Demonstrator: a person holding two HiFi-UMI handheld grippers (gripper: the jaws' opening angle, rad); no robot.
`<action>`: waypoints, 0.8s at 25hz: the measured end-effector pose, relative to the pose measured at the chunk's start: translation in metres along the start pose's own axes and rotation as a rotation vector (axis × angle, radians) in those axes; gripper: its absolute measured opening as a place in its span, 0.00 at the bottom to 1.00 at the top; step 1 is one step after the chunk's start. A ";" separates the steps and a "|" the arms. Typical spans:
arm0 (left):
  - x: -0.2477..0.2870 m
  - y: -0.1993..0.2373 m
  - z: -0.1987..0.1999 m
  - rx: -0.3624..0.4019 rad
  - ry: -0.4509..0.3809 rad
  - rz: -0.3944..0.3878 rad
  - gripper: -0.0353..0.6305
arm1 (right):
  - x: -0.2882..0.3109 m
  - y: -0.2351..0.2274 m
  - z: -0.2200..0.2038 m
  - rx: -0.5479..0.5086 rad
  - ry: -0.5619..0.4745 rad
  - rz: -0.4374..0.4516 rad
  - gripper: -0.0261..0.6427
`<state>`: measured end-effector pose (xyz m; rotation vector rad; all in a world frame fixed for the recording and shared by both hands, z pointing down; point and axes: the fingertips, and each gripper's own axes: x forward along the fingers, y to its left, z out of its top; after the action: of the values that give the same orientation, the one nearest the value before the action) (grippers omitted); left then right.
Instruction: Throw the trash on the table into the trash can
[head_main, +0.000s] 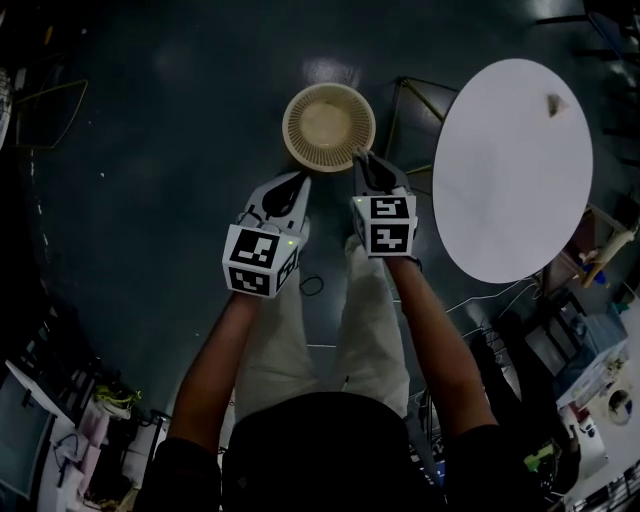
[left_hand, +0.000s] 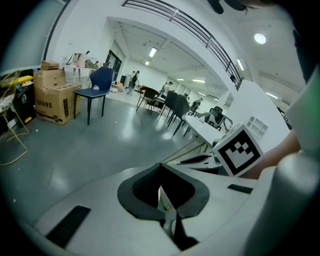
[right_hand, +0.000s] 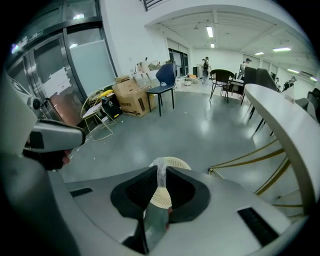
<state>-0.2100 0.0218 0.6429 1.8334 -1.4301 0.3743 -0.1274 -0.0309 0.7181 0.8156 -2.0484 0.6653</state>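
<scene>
- Trash is held in both hands: the left gripper (left_hand: 160, 167) is clenched on a thin pale scrap (left_hand: 163, 199), which stands on edge between its jaws.
- Likewise, the right gripper (right_hand: 161, 169) is clamped on a whitish, partly clear wrapper (right_hand: 161, 177) that pokes out past its tips.
- In the head view, the can (head_main: 328, 127), a round cream basket, stands on the dark floor (head_main: 150, 120) at 12 o'clock from the 2 grippers.
- The right tip overlaps the can's rim at 5 o'clock, and the left tip lies just beside the rim at 7 o'clock.
- At 3 o'clock from the can is the round white table (head_main: 510, 170), with 1 small bit (head_main: 553, 102) near its 1 o'clock edge.
</scene>
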 end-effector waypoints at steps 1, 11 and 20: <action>0.005 0.004 -0.005 -0.001 0.003 0.000 0.06 | 0.007 -0.001 -0.002 0.013 -0.002 -0.005 0.14; 0.060 0.048 -0.042 -0.013 0.012 0.004 0.06 | 0.077 -0.016 -0.017 0.119 -0.032 -0.040 0.14; 0.086 0.092 -0.068 -0.025 0.021 0.034 0.06 | 0.130 -0.014 -0.032 0.087 -0.024 -0.030 0.14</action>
<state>-0.2517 0.0034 0.7787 1.7823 -1.4468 0.3901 -0.1611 -0.0584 0.8451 0.9067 -2.0359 0.7356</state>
